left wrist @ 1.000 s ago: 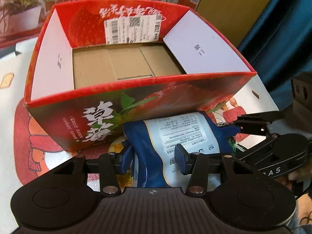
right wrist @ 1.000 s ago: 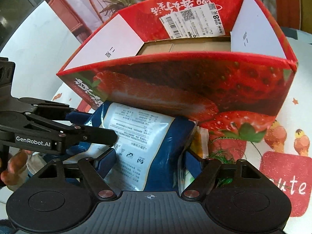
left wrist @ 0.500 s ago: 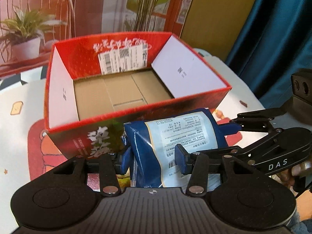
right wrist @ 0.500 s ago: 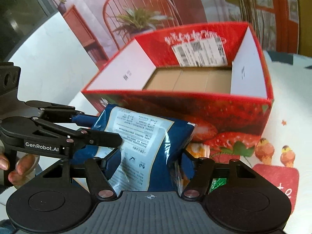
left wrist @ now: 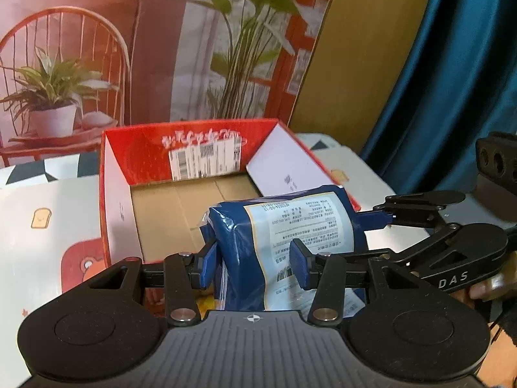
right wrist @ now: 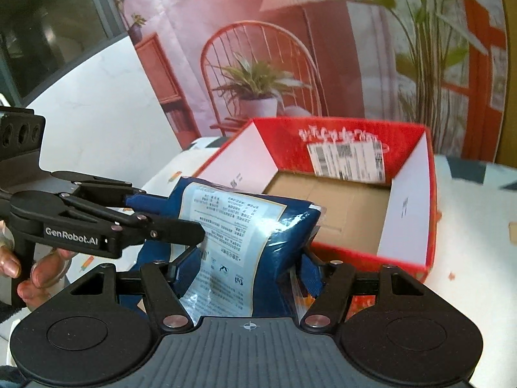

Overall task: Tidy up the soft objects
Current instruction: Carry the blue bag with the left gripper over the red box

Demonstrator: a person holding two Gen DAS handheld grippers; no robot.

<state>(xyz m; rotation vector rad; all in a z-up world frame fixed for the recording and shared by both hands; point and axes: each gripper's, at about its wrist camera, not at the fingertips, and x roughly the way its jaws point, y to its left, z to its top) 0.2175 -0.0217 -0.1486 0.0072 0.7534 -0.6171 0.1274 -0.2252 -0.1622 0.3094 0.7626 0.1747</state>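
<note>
In the left wrist view, the left gripper [left wrist: 252,258] was clamped on the near end of a blue snack bag [left wrist: 284,226], its blue pads pressing into the plastic from both sides. The bag hung clear of the tablecloth [left wrist: 42,200], level with the near rim of the red strawberry carton [left wrist: 116,194], and partly overlapped its open top. The right gripper [left wrist: 381,218] reached in from the right and pinched the bag's far edge. The carton's brown cardboard floor looked bare.

In the right wrist view, the right gripper [right wrist: 247,268] squeezed the same blue snack bag [right wrist: 242,226] across its width, the plastic creased at the pads. The left gripper [right wrist: 161,213] came in from the left and gripped the bag's other side. The red strawberry carton [right wrist: 407,213] stood just behind the bag, open, nothing seen inside.

By my reading, the pick-up was done and the bag was up; carrying it over the rim and releasing it inside remained
</note>
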